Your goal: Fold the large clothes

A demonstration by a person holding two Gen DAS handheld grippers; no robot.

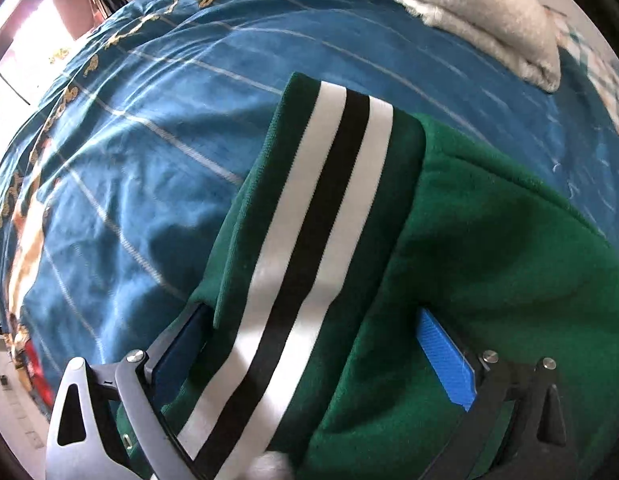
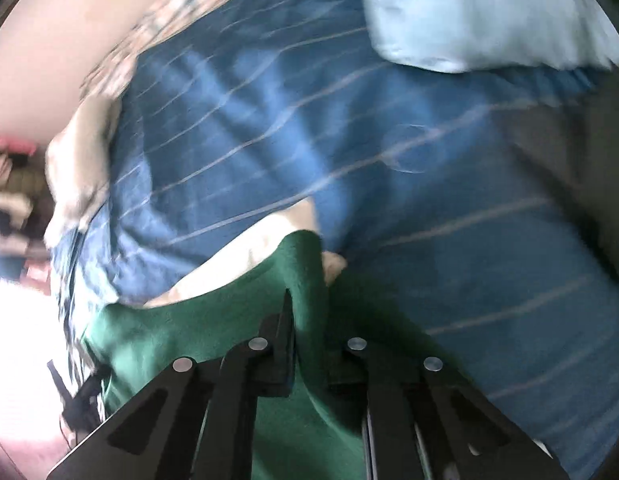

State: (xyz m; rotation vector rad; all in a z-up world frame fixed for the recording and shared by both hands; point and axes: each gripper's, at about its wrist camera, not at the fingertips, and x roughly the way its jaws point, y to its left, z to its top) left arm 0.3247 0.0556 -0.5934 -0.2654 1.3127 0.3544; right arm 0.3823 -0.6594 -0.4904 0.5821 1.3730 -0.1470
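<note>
Blue striped bedspread (image 1: 157,128), illegible gold script, left claw (image 1: 321,344) spread around green garment (image 1: 489,240), right claw (image 2: 309,320) pinching it

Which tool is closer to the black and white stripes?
Left. The left tool has the stripes running right between its wide-apart fingers. The right tool pinches plain green cloth; no stripes show in its view.

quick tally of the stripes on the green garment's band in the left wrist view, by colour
white stripes: 2
black stripe: 1
total: 3, all on the green garment lying on the blue bedspread
</note>
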